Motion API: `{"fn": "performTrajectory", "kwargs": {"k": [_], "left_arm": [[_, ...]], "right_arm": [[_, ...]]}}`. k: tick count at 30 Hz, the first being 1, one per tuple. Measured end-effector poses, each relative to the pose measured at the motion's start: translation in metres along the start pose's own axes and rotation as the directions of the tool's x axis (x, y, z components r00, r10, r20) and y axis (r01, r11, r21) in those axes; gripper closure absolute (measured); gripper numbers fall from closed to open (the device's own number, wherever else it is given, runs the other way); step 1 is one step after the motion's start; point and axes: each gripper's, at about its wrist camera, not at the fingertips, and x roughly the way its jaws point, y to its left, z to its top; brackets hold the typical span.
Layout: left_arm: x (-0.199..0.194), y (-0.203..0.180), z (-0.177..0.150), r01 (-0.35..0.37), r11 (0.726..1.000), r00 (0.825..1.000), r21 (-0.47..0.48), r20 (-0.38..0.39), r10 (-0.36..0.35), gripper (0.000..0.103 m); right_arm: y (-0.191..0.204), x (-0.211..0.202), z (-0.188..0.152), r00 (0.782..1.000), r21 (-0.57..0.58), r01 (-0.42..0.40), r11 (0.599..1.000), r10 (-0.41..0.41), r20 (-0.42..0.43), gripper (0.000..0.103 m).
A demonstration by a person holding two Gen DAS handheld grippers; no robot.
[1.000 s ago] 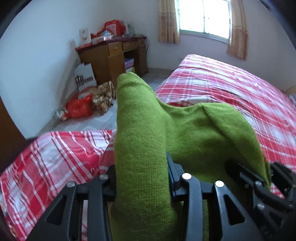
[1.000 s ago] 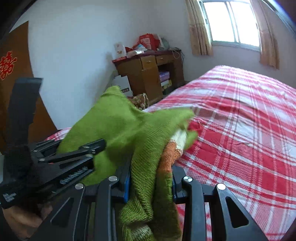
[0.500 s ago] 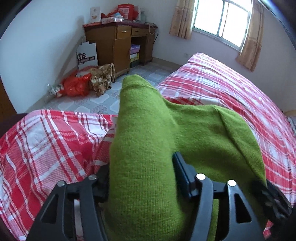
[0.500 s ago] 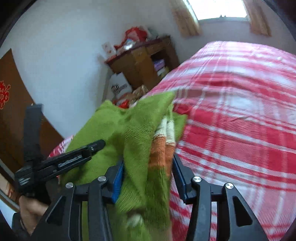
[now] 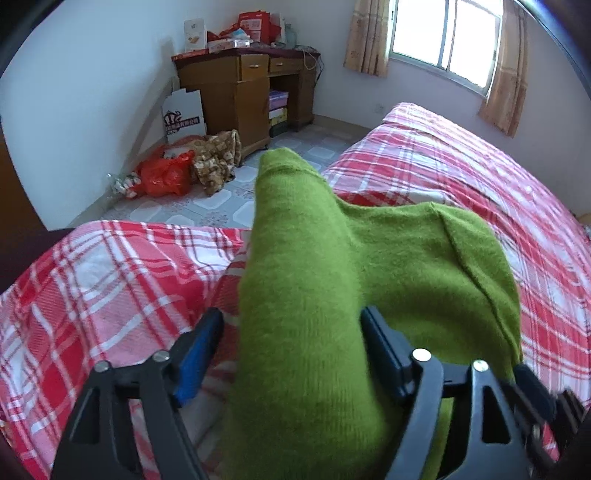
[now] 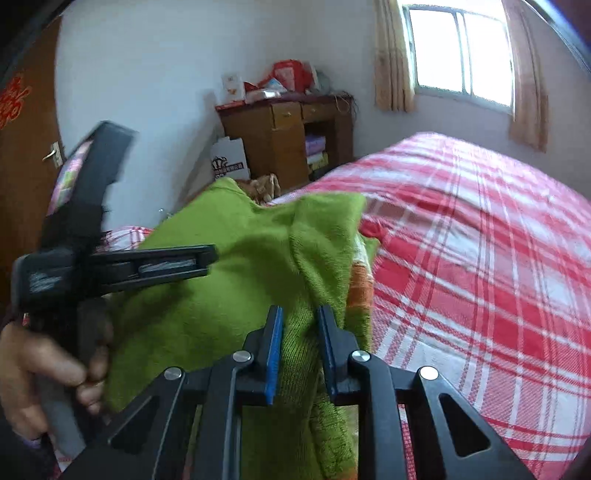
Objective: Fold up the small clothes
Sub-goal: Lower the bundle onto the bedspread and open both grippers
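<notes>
A green knitted garment (image 5: 314, 295) with an orange and white stripe (image 6: 360, 280) hangs bunched over the bed between both grippers. In the left wrist view my left gripper (image 5: 291, 314) has its jaws opening. A thick roll of the garment lies between them, the blue left pad (image 5: 199, 350) stands clear of it and the right finger (image 5: 380, 350) touches it. My right gripper (image 6: 300, 310) is closing, and its pads pinch a fold of the same garment. The right wrist view also shows the left gripper (image 6: 162, 260) side-on, held by a hand (image 6: 44, 365).
A bed with a red plaid sheet (image 6: 480, 277) fills the right and foreground. Beyond it are a tiled floor with a red bag (image 5: 162, 177) and a brown bundle (image 5: 218, 166), a wooden desk (image 5: 240, 85) piled with things, a white carton (image 5: 184, 114) and a curtained window (image 5: 443, 33).
My left jaws have spread apart and the left pad has come off the green roll. My right jaws widened, then narrowed onto a fold of the garment.
</notes>
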Motion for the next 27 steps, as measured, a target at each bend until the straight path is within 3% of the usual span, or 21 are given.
{"fn": "performTrajectory", "kwargs": {"k": [7,11,14,17,21,27], "left_arm": [[-0.047,-0.012,-0.015,-0.065,0.993,0.996,0.100,0.068,0.059,0.022],[-0.073,-0.022,-0.031,-0.106,0.983,0.988,0.150,0.127,0.087,0.022],[-0.068,-0.024,-0.045,-0.145,0.976,0.986,0.163,0.103,0.129,0.022],[-0.058,-0.020,-0.057,-0.178,0.969,0.983,0.173,0.073,0.168,0.020],[-0.059,-0.013,-0.068,-0.189,0.967,0.981,0.172,0.069,0.180,0.020],[-0.070,-0.012,-0.086,-0.168,0.972,0.985,0.165,0.057,0.161,0.020]], "right_arm": [[-0.029,0.012,-0.002,0.997,0.120,-0.063,0.991,0.068,-0.044,0.083],[-0.025,0.011,-0.001,0.998,0.101,-0.044,0.994,0.049,-0.050,0.083],[-0.023,0.011,0.002,0.998,0.095,-0.029,0.995,0.034,-0.059,0.082],[-0.019,0.007,0.004,0.998,0.073,-0.009,0.997,0.014,-0.068,0.077],[-0.016,-0.010,-0.003,0.998,0.079,0.019,0.997,-0.014,-0.063,0.057],[-0.014,-0.033,-0.031,0.997,0.135,0.001,0.991,0.009,-0.074,0.054]]}}
